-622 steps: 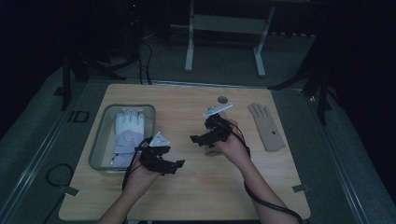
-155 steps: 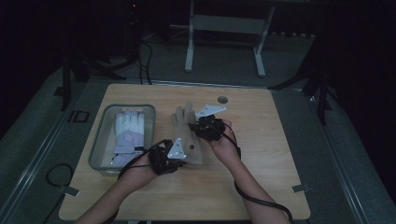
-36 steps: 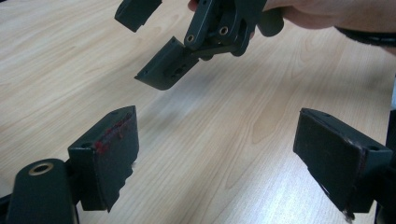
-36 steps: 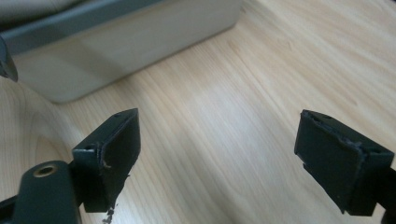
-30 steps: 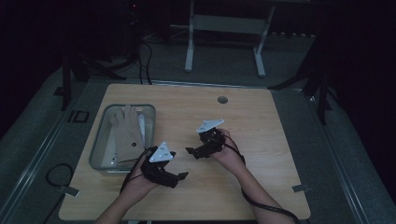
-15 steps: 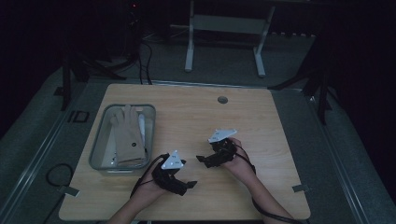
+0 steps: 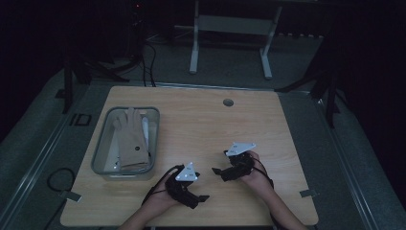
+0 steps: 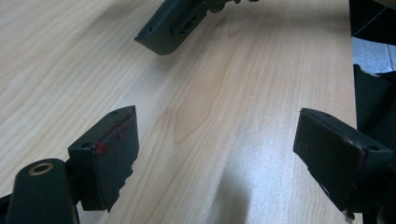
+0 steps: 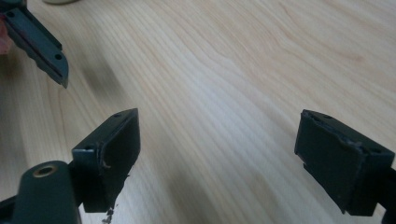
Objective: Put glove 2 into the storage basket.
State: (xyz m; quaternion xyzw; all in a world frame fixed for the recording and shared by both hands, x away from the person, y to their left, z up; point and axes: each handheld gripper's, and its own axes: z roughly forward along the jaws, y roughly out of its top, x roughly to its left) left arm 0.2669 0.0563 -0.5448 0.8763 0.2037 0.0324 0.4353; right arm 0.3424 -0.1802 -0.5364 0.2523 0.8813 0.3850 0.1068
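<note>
Two grippers rest low over the near part of the wooden table (image 7: 201, 124), both with nothing between their jaws. The left gripper (image 7: 198, 197) sits near the table's near edge, a little left of centre, with its grey three-cornered plate on top and its jaws pointing right; in the left gripper view its two black jaws stand wide apart over bare wood grain, and the tip of the other gripper's jaw shows at the far top of that view. The right gripper (image 7: 219, 170) lies just to the right and slightly farther from the near edge, its jaws pointing left toward the left gripper, the two near each other but apart. In the right gripper view (image 9: 215, 154) its jaws are likewise spread wide over bare wood, with one jaw of the left gripper showing at the upper left corner. A forearm comes in from the bottom behind each gripper, and a dark cable loops beside each hand. Well to the left and farther back stands a clear container (image 7: 100, 160) with rounded corners. Inside it lies a tan glove (image 7: 131, 141), fingers pointing to the far side, laid over a white glove (image 7: 147, 129) of which a strip shows along the right side. Both gloves are well apart from the grippers. A small round grommet (image 7: 228, 102) sits in the tabletop near the far edge.
</note>
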